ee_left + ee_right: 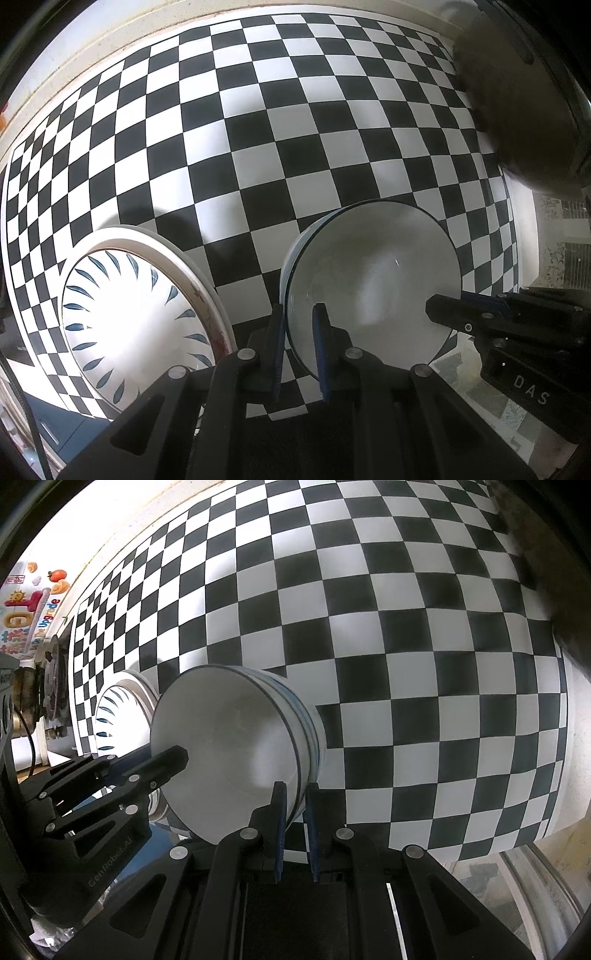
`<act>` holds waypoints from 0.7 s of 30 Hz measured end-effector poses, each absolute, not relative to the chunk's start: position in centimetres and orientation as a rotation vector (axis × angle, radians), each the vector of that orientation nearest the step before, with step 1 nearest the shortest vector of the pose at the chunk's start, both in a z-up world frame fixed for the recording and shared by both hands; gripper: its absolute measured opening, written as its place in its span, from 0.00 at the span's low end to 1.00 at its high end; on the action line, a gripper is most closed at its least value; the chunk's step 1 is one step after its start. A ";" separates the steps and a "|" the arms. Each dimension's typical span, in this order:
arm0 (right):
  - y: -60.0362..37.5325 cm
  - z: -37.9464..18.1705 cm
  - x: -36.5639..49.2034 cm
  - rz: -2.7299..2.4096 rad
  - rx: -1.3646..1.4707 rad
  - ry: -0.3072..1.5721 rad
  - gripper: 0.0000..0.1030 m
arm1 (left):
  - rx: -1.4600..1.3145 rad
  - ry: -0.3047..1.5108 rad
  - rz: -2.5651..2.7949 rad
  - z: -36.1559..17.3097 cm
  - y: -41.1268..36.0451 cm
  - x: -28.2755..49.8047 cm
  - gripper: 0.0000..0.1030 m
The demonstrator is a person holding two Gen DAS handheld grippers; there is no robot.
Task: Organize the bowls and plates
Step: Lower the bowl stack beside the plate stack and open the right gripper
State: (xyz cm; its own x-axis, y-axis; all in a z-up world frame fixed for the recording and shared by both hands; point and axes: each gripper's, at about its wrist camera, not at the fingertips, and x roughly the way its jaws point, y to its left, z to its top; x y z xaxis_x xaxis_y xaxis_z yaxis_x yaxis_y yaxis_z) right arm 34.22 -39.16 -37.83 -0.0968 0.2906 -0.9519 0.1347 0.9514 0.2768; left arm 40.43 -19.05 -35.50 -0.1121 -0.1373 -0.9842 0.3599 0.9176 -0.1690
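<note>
**Both jaws clamped on one bowl's rim**

Clamped on the near-left rim of the white bowl [373, 280], the left gripper [300, 314] pinches the wall between its pads; the right gripper [448, 312] grips the right edge. A leaf-patterned plate [140, 317] lies just left, checkered cloth [258, 129] open beyond.

From the right wrist, the right gripper [294, 794] grasps the bowl's [229, 746] blue-striped right rim, the left gripper [173, 757] opposite. Far and right, cloth [406, 646] lies bare.

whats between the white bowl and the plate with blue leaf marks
Only bare checkered cloth. In the left wrist view a strip of it separates the white bowl from the leaf-patterned plate; nothing else lies there.
</note>
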 end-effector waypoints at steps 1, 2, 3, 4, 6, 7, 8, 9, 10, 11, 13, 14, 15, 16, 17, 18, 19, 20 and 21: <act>-39.1 -37.8 34.2 0.133 0.325 1.672 0.12 | 0.170 1.633 -0.426 -35.5 -19.0 40.4 0.12; -39.2 -37.8 34.2 0.130 0.326 1.672 0.12 | 0.168 1.634 -0.427 -35.5 -19.0 40.4 0.12; -39.1 -37.8 34.2 0.130 0.323 1.673 0.12 | 0.167 1.634 -0.426 -35.5 -19.0 40.4 0.12; -39.1 -37.8 34.2 0.130 0.318 1.673 0.12 | 0.165 1.636 -0.428 -35.5 -19.0 40.4 0.12; -38.9 -37.9 34.2 0.123 0.327 1.674 0.12 | 0.164 1.637 -0.425 -35.5 -18.9 40.4 0.12; -38.9 -37.9 34.2 0.121 0.329 1.674 0.12 | 0.164 1.638 -0.425 -35.4 -18.9 40.4 0.12; -39.0 -37.9 34.2 0.117 0.334 1.673 0.12 | 0.164 1.639 -0.423 -35.3 -18.8 40.3 0.12; -39.0 -38.0 34.2 0.113 0.340 1.672 0.12 | 0.162 1.637 -0.421 -35.1 -18.8 40.3 0.12; -39.1 -37.9 34.1 0.112 0.340 1.669 0.12 | 0.164 1.631 -0.422 -34.9 -18.7 40.2 0.12; -39.1 -37.8 34.1 0.108 0.336 1.660 0.12 | 0.170 1.620 -0.422 -34.5 -18.7 40.2 0.12; -39.1 -37.1 33.8 0.098 0.325 1.636 0.12 | 0.191 1.585 -0.418 -33.5 -18.6 40.0 0.12; -39.0 -36.7 33.7 0.094 0.314 1.623 0.12 | 0.194 1.574 -0.419 -33.1 -18.5 40.0 0.12; -38.9 -36.1 33.6 0.089 0.306 1.608 0.12 | 0.197 1.557 -0.422 -32.3 -18.4 40.0 0.12; -38.8 -35.2 33.3 0.083 0.292 1.584 0.12 | 0.199 1.543 -0.423 -31.8 -18.2 40.0 0.12; -38.7 -34.5 33.2 0.079 0.280 1.566 0.12 | 0.200 1.528 -0.426 -31.1 -18.1 39.9 0.12; -38.6 -33.7 33.0 0.074 0.267 1.545 0.12 | 0.198 1.506 -0.433 -30.1 -17.8 39.8 0.12; -38.4 -32.7 32.7 0.068 0.254 1.519 0.12 | 0.198 1.491 -0.436 -29.3 -17.6 39.7 0.13; -38.3 -31.5 32.4 0.064 0.244 1.491 0.12 | 0.198 1.473 -0.440 -28.4 -17.4 39.6 0.13; -38.1 -30.6 32.1 0.062 0.238 1.468 0.12 | 0.195 1.459 -0.445 -27.6 -17.1 39.5 0.13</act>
State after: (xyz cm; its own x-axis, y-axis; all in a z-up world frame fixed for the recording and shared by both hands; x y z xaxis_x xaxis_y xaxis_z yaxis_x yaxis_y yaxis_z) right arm 32.08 -38.13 -30.58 0.1057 0.1863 -0.9768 0.1032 0.9749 0.1971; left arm 39.53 -17.12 -27.61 0.0487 -0.1728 -0.9837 0.4059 0.9034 -0.1386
